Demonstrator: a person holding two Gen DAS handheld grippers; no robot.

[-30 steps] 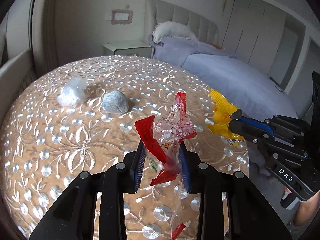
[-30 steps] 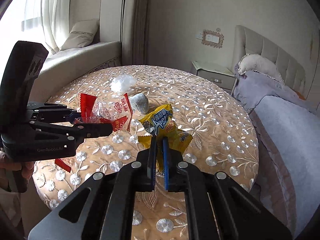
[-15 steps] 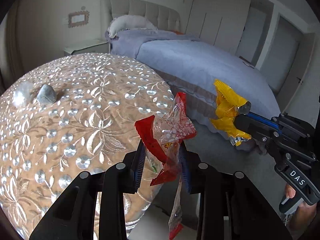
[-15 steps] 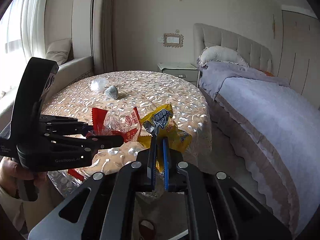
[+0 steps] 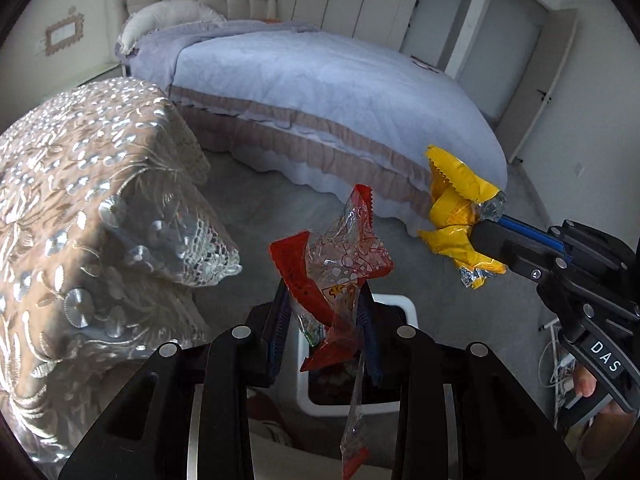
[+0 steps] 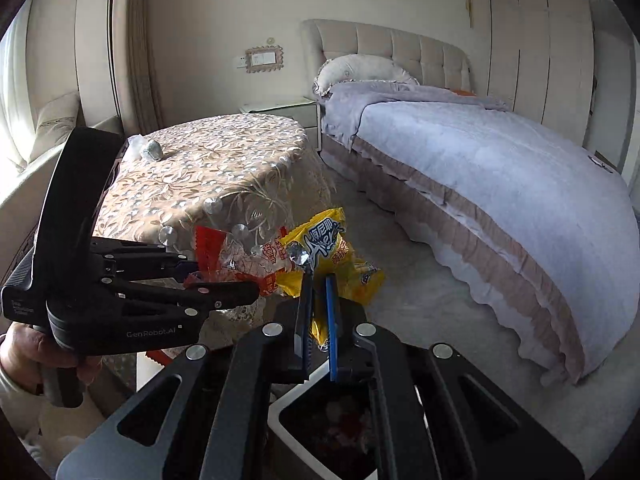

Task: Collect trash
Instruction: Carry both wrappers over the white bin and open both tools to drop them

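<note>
My left gripper is shut on a red and clear snack wrapper, held in the air past the table's edge; it also shows in the right wrist view. My right gripper is shut on a yellow snack wrapper, which also shows in the left wrist view. A white-rimmed trash bin with a dark liner stands on the floor below both grippers, and it shows in the right wrist view. A grey crumpled ball and a clear plastic scrap lie on the table.
The round table with a beige embroidered cloth is to the left. A bed with a lavender cover fills the right and back. Grey floor lies between them. A bedside table stands at the wall.
Both grippers have swung off the table to the right and down, carrying their wrappers. The trash bin has come into view below them.
</note>
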